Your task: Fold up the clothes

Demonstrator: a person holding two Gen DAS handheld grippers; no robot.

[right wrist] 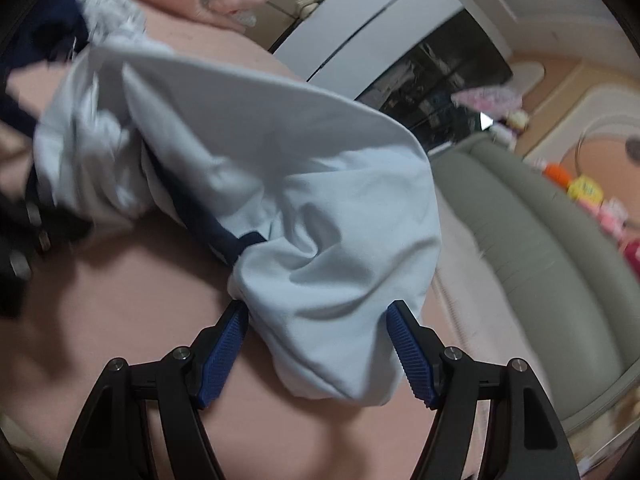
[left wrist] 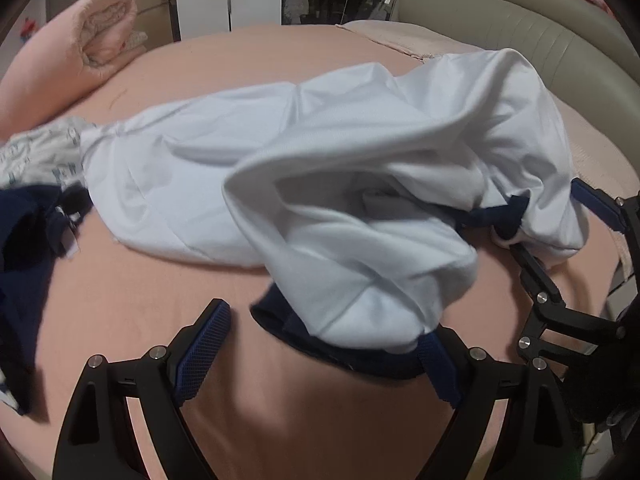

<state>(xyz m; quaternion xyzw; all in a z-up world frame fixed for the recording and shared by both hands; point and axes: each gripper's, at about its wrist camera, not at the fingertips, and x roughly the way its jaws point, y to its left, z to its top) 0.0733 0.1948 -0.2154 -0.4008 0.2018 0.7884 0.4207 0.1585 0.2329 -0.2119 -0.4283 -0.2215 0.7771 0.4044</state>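
Observation:
A white shirt (left wrist: 320, 168) with navy trim lies crumpled on the pink bed (left wrist: 140, 300). My left gripper (left wrist: 328, 344) is open; a navy-edged part of the shirt droops between its fingers and over the right finger. My right gripper (right wrist: 318, 332) is open, with a bunched part of the shirt (right wrist: 320, 240) lying between its blue pads. In the left wrist view the right gripper (left wrist: 560, 240) sits at the right edge against the shirt's navy trim.
A rolled pink blanket (left wrist: 80, 52) lies at the far left of the bed. A navy garment (left wrist: 24, 240) and a grey patterned one (left wrist: 40, 152) lie at the left. A grey padded headboard (left wrist: 520, 20) runs along the right.

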